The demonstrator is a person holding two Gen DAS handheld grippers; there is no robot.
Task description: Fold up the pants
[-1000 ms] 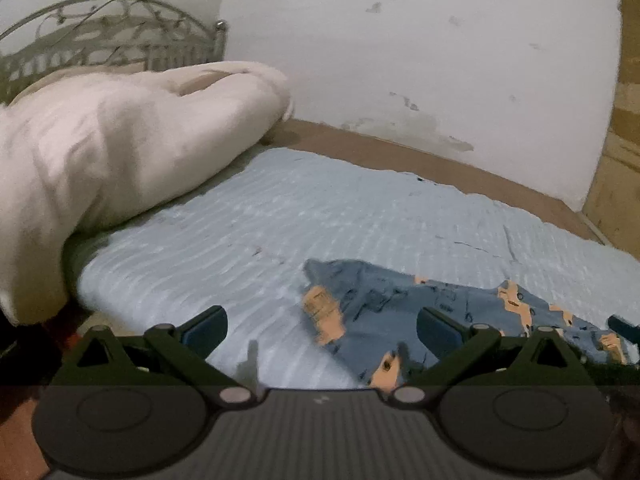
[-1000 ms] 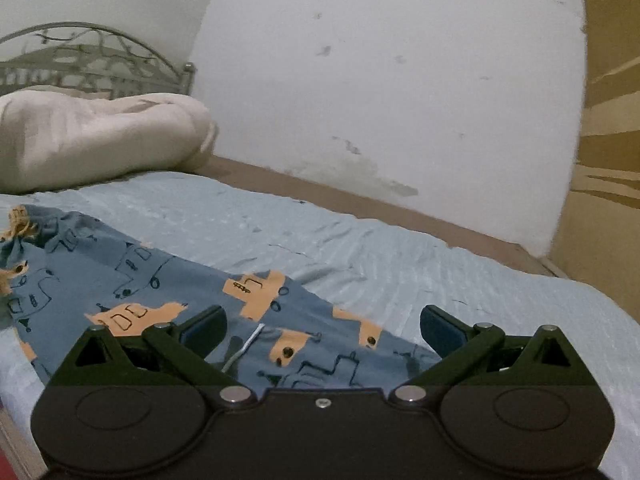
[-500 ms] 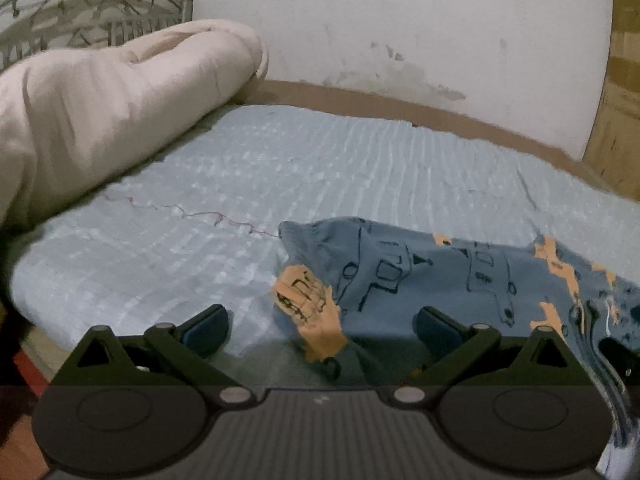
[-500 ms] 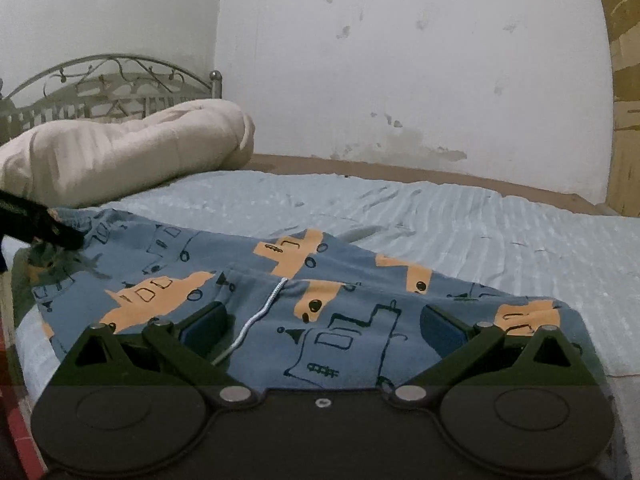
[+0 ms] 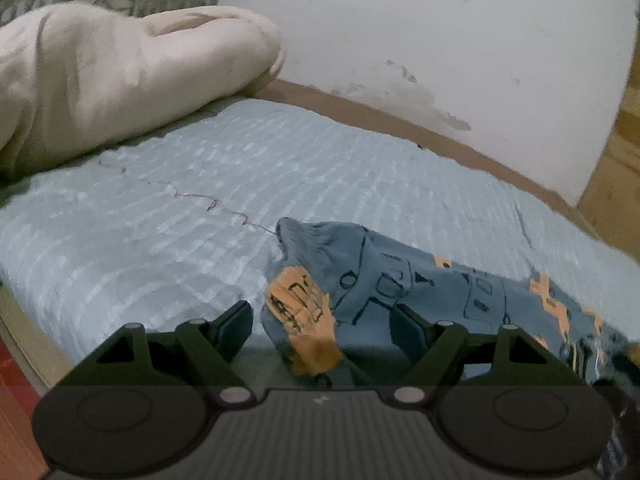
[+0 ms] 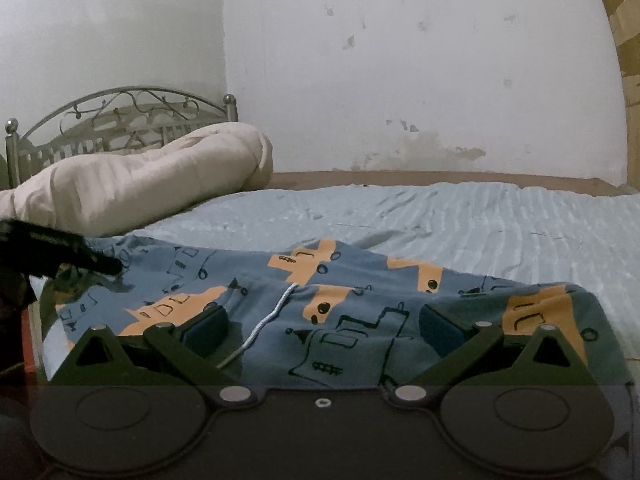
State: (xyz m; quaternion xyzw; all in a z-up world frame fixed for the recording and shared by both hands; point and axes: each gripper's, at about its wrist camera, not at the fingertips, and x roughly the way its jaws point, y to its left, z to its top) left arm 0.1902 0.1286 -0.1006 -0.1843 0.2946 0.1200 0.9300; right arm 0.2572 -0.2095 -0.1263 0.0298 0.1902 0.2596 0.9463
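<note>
Blue pants (image 5: 400,280) with orange patches and black line drawings lie along the near edge of the bed. In the left wrist view my left gripper (image 5: 320,324) is low over the leg end. Its jaws are closing, and the orange-patched cuff (image 5: 304,304) lies between them with the pads not pressing on it. In the right wrist view my right gripper (image 6: 324,330) stands open over the waist of the pants (image 6: 360,280), with the white drawstring (image 6: 272,312) between its fingers. The left gripper (image 6: 60,256) shows at the far left of that view, over the leg end.
The pants rest on a light blue ribbed bedspread (image 5: 200,200). A rolled cream duvet (image 5: 120,80) lies at the head of the bed, before a metal headboard (image 6: 120,120). A white wall (image 6: 400,60) runs along the far side. Red floor (image 5: 16,400) shows at the lower left.
Both grippers came down and closer to the pants. The left one moved over the leg end and its jaws narrowed around the cuff. The right one settled over the waist.
</note>
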